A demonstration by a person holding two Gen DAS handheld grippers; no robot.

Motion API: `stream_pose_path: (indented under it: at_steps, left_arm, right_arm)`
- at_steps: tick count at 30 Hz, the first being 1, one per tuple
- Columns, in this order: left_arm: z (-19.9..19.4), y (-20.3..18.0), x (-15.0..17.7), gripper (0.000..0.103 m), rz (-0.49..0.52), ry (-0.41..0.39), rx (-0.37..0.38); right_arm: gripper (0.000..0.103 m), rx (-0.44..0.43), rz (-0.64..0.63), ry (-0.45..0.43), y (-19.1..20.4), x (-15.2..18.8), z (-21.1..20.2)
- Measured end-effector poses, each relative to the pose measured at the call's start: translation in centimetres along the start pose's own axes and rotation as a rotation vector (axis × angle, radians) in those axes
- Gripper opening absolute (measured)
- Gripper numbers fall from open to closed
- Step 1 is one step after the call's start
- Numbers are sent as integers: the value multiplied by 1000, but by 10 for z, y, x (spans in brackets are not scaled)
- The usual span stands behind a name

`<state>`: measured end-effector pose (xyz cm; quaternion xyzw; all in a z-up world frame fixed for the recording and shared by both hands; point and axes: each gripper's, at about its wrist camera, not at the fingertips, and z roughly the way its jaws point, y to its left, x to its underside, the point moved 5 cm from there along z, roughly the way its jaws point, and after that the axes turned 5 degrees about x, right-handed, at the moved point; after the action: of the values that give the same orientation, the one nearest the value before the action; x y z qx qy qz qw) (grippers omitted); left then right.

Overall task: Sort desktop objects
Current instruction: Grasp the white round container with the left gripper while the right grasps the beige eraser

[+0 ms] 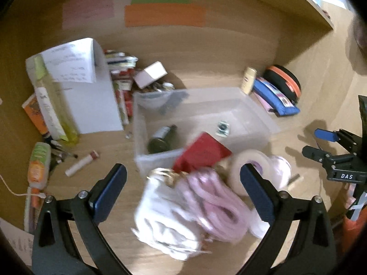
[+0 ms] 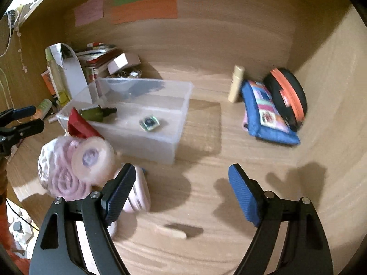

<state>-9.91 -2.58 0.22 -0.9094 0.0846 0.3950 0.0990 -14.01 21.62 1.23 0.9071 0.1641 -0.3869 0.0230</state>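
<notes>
My left tongs (image 1: 183,183) gape wide over a blurred white-and-pink bundle (image 1: 183,208) low in the frame — its long axis I can't make out. My right tongs (image 2: 181,183) hang apart too, empty, the tape roll (image 2: 93,158) at their left and the clear bin (image 2: 146,114) beyond on the worktop (image 2: 206,206).

clear plastic bin (image 1: 252,116) sits ahead of the left tongs, with a dark bottle (image 1: 161,138) lying flat and a small packet (image 1: 222,128) inside

Both grippers' fingers (image 1: 119,183) (image 2: 240,183) spread wide
</notes>
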Motion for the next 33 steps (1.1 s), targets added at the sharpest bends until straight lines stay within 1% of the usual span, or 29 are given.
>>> stream_pose_path:
  at_steps: [3, 7, 11, 13, 16, 17, 18, 21, 22, 24, 26, 28, 30, 33]
  left_arm:
    - [8, -19, 7, 100, 23, 28, 34]
    - [25, -40, 20, 100, 50, 85, 73]
    - [42, -55, 33, 100, 76, 146, 90]
    - [47, -60, 37, 100, 88, 164, 99]
    - [53, -65, 39, 100, 112, 167, 69]
    - [54, -65, 38, 100, 117, 167, 66]
    - [55, -66, 37, 100, 120, 165, 63]
    - [55, -65, 30, 100, 117, 142, 46]
    - [54, -67, 26, 100, 125, 126, 51]
    - [51, -72, 20, 100, 145, 107, 57]
    - [51, -77, 17, 100, 169, 96, 54]
    - [54, -82, 17, 100, 201, 99, 58]
    - [62, -85, 20, 100, 222, 122, 47]
    - [74, -83, 26, 100, 202, 170, 53]
  right_arm:
    - [81, -3, 35, 17, -9, 15, -1]
    - [81, 9, 95, 52, -21, 45, 2]
    - [81, -15, 141, 90, -23, 69, 7]
    - [81, -31, 153, 107, -21, 79, 11]
    - [81, -45, 157, 111, -15, 86, 16]
    - [79, -59, 151, 108, -12, 86, 17]
    - [72, -73, 138, 103, -9, 87, 17]
    - [58, -59, 98, 92, -1, 86, 19]
    - [55, -60, 91, 90, 1, 85, 19]
    - [52, -69, 88, 97, 4, 84, 22]
    - [51, -74, 92, 104, 4, 85, 25]
    - [47, -68, 94, 107, 5, 85, 27]
    - [42, -68, 95, 109, 5, 84, 29]
    - [38, -71, 87, 109, 6, 83, 30]
